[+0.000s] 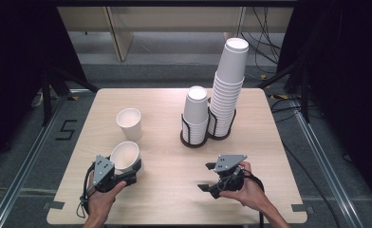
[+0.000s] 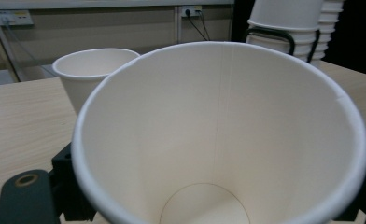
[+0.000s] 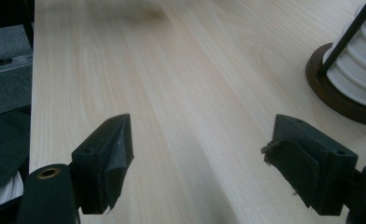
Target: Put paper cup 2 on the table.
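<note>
Table (image 1: 174, 190): a pale wooden top is carrying the whole job, with the person's two hands coming in from its near edge.
Cup stacks (image 1: 229, 90): two columns of nested white paper cups are standing upside down in a black wire holder (image 1: 193, 137) at the far right, most likely so single cups can be lifted off the top.
Standing cup (image 1: 129, 123): one cup is sitting upright, mouth up, left of the holder, apparently already set out.
Held cup (image 1: 125, 155): a second cup is leaning toward the person just in front of the standing one, near the table's left front.
Left gripper (image 1: 135, 167): its jaws are pinching the held cup around its lower part, seemingly to set it beside the first.
Right gripper (image 1: 207, 176): it is hanging over bare wood with jaws spread wide, gripping nothing.
</note>
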A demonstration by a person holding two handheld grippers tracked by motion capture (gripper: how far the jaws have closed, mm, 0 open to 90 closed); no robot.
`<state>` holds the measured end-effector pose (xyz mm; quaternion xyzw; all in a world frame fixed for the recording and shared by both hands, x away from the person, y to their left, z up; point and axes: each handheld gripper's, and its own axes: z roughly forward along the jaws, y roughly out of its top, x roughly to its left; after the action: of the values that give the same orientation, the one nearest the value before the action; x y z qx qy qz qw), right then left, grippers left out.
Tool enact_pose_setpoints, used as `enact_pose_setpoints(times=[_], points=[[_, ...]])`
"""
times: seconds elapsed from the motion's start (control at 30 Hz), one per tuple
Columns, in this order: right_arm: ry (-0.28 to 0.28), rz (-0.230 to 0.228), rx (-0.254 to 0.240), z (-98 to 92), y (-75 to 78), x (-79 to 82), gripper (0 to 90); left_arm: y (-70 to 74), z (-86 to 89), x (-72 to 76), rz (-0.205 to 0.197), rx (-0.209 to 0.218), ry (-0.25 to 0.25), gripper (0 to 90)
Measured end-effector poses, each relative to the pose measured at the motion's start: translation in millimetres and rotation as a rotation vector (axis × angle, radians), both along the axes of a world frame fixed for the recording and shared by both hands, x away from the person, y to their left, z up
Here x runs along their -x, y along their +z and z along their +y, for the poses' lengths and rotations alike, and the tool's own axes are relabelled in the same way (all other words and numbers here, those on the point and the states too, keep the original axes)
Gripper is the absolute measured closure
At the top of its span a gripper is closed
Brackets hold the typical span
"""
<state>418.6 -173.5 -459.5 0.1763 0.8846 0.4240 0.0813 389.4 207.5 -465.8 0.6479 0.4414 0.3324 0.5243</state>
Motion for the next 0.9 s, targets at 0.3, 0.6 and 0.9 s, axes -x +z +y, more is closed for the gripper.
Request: enact_pose_setpoints(times=[0.3,0.6,0.9], points=[[0.001,0.003,0.005,-0.9,-2.4,-1.5,22.4,-4.6,14.7,-19.6,0.015,-0.023,0.094,13.8],[-0.006,0.01,0.015,-2.5,-2.2,-2.4,22.3,-10.8,30.3,-38.1,0.025,-0.044,0.16,13.7],[-0.006,0.01,0.017,-2.1,-3.8,-3.0,22.2,-13.3,36.9,-48.2,0.027,-0.05,0.185,13.7]])
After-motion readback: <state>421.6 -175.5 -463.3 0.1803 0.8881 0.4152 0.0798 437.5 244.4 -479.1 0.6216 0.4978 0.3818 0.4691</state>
